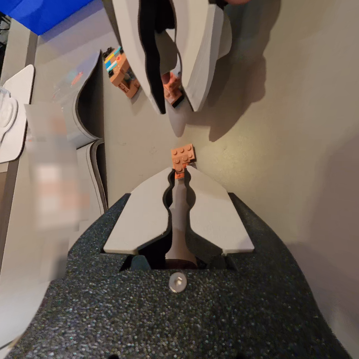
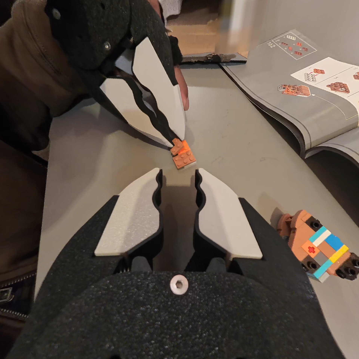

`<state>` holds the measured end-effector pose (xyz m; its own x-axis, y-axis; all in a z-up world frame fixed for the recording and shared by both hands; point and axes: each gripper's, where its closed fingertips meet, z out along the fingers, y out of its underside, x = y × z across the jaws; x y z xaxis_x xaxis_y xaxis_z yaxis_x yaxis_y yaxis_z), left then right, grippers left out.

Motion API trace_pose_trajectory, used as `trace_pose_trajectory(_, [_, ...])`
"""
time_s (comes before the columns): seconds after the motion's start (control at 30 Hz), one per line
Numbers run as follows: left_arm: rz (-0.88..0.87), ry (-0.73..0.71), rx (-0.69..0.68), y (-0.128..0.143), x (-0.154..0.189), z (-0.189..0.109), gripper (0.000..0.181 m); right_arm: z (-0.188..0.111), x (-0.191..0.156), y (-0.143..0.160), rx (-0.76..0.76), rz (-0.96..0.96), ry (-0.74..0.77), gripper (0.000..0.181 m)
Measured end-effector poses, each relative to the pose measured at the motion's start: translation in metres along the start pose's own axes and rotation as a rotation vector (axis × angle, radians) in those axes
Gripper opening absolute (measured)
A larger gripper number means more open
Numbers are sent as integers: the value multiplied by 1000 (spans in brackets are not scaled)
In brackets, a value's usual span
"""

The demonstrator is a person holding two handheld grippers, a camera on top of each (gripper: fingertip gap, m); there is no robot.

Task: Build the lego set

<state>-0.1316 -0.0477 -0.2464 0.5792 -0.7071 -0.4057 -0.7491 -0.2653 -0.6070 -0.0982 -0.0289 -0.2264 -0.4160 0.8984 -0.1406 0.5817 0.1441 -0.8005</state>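
Left claw is pinched nearly closed on the narrow end of a small brown plate assembly, which lies flat on the grey tabletop: brown studded plates over an orange piece, with a pale grey plate showing underneath in the right wrist view. Right claw stands parted with nothing between its tips, poised just short of the assembly's free end.

Handling, as a judgement: the assembly is light, rigid plastic, smooth on its edges and likely to skate on the tabletop if pushed sideways. Its layers could pop apart under a twisting pull, so the better hold is across the long side edges of the wider plate, squeezing straight in, with pressing done from above onto the studs.

A partly built brown model with blue, white and yellow stripes lies well apart to the right claw's side. An open instruction booklet carries printed building diagrams and a step number; no brand mark is legible, though blur may hide one.
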Motion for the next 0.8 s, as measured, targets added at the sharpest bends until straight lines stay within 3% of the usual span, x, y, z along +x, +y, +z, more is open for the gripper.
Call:
trace_pose_trajectory(0.4, [-132,-133,116,-7,-19,-16,9,-40,25,-7,193,55,-15,31])
trace_pose_trajectory(0.8, [-207,-103,165,-6,-21,-17,9,-51,43,1,246,163,-64,30])
